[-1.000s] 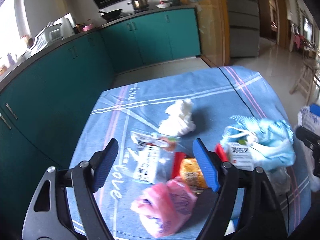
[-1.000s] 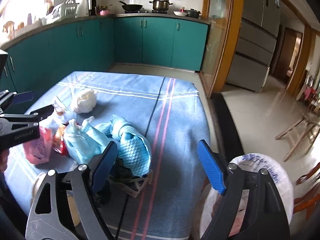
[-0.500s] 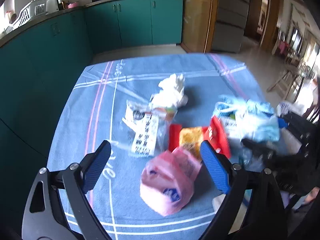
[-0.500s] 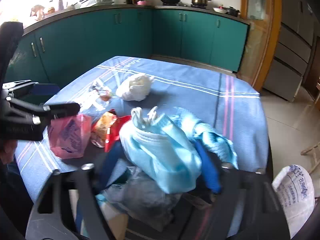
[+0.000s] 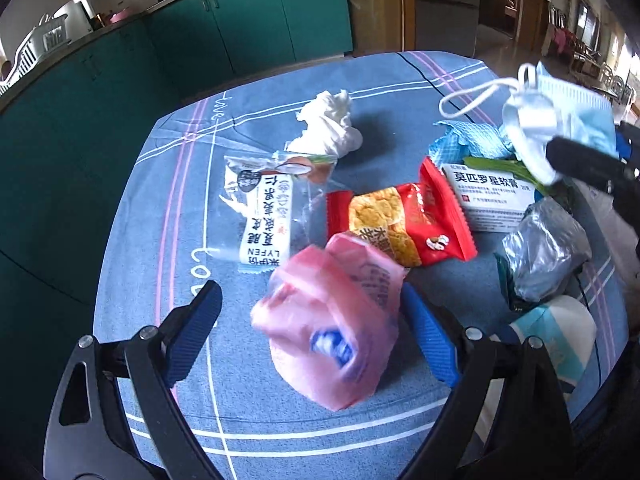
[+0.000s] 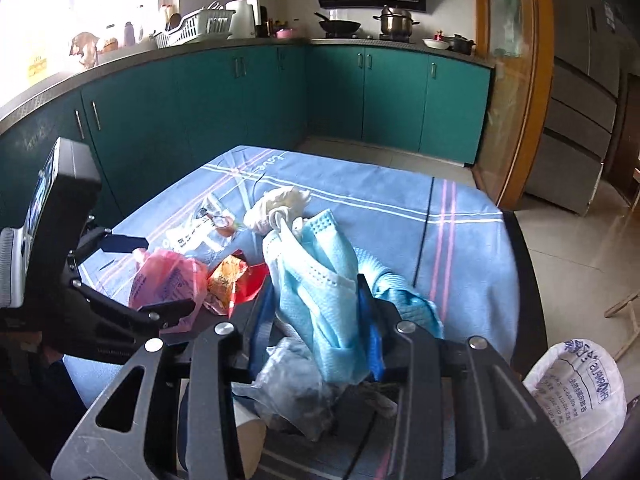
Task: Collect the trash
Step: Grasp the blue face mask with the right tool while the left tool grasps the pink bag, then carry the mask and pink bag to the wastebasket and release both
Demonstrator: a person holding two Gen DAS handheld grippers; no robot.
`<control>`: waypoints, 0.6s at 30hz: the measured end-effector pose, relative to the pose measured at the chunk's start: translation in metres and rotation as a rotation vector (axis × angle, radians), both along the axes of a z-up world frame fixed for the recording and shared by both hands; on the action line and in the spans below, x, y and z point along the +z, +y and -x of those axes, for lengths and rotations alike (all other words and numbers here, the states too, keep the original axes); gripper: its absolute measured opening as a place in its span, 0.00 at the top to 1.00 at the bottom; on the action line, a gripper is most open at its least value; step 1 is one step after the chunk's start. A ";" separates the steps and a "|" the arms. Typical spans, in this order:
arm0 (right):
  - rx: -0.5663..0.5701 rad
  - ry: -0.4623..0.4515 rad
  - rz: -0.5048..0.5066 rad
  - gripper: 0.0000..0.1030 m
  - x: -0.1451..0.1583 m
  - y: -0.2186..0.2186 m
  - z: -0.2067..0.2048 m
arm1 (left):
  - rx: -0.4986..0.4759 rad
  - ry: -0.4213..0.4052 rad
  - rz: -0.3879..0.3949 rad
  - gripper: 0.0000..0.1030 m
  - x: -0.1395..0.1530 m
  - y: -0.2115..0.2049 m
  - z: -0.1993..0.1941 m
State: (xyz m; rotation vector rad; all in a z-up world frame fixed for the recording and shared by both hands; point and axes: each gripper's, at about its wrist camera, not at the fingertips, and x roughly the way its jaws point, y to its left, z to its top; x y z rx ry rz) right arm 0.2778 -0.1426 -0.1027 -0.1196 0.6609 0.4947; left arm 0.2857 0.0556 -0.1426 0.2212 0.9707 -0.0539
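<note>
In the right wrist view the right hand-held gripper (image 6: 318, 308) has just been closing and now pinches a pale blue face mask (image 6: 316, 280) between its blue pads; the mask stands bunched with its long axis running upright in the frame, its white ear loops at the top and its lower end hanging below the pads. In the left wrist view the same mask (image 5: 560, 120) sits in the upper right of the frame, lifted above the desk (image 5: 360, 80), with one ear loop trailing out to the left. The left hand-held gripper (image 5: 312, 334) is spread wide, its jaws having opened further within the last second, and a crumpled pink plastic bag (image 5: 332, 328) lies between the pads; whether either pad touches it I cannot tell. The bag's long axis runs roughly from upper left to lower right of the frame. Just above it lies a red snack wrapper (image 5: 404, 222), long axis across the frame and tilted slightly, and to the left a clear printed wrapper (image 5: 268, 220) with its length running up and down. A white crumpled tissue (image 5: 328, 128) sits higher, near the centre. At right are a white medicine box (image 5: 492, 196), lying across the frame, and a crinkled clear bag (image 5: 540, 252). A white sack (image 6: 576, 392) stands at the lower right of the right wrist view, off the desk.
</note>
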 end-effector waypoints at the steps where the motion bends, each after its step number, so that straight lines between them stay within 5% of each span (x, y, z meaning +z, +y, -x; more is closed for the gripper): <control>1: -0.004 -0.001 -0.002 0.62 0.001 -0.002 0.001 | -0.001 0.001 0.000 0.12 0.000 0.000 0.000; 3: -0.012 -0.001 -0.001 0.62 0.001 -0.004 0.000 | -0.004 0.006 -0.003 0.14 -0.002 -0.002 0.001; 7: -0.024 0.001 0.004 0.62 0.001 -0.006 -0.002 | -0.017 0.024 0.003 0.36 -0.005 -0.005 0.004; 13: -0.047 0.009 0.031 0.62 -0.007 -0.005 -0.005 | -0.017 -0.016 0.021 0.41 0.000 -0.003 0.009; 18: -0.070 0.015 0.038 0.62 -0.011 -0.010 -0.008 | -0.061 -0.157 0.065 0.41 0.027 -0.006 0.027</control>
